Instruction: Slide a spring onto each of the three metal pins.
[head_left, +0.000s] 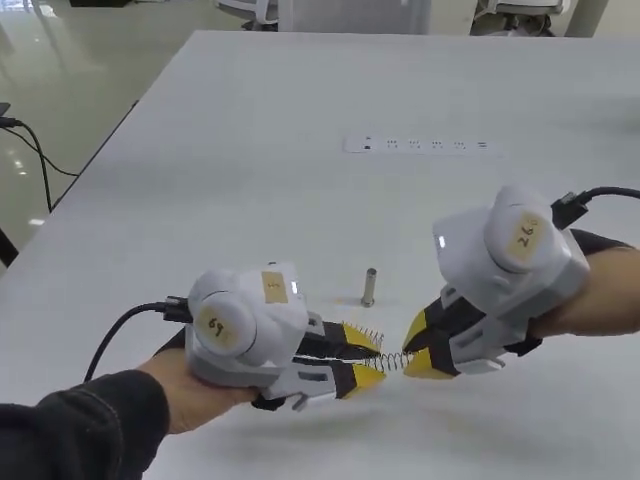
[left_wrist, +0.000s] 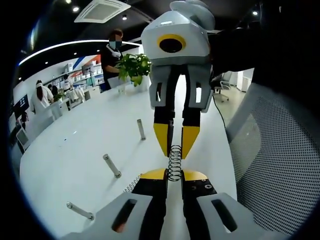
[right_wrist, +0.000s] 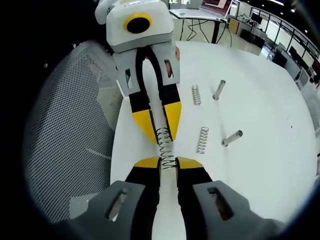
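Left gripper (head_left: 367, 359) and right gripper (head_left: 413, 347) each clamped one end of the spring (head_left: 392, 361) near the table's (head_left: 300, 120) front edge.

The left claw (head_left: 371, 360) and right claw (head_left: 413, 346) have rounded white housings, black jaws tipped yellow, black cables, and yellow stickers marked "69" and "26". A dark sleeve (head_left: 80, 425) covers the left forearm.

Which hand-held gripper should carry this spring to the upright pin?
Left, narrowly. Both pinch the spring; the upright pin stands straight beyond the left hand-held gripper, sideways from the right hand-held gripper.
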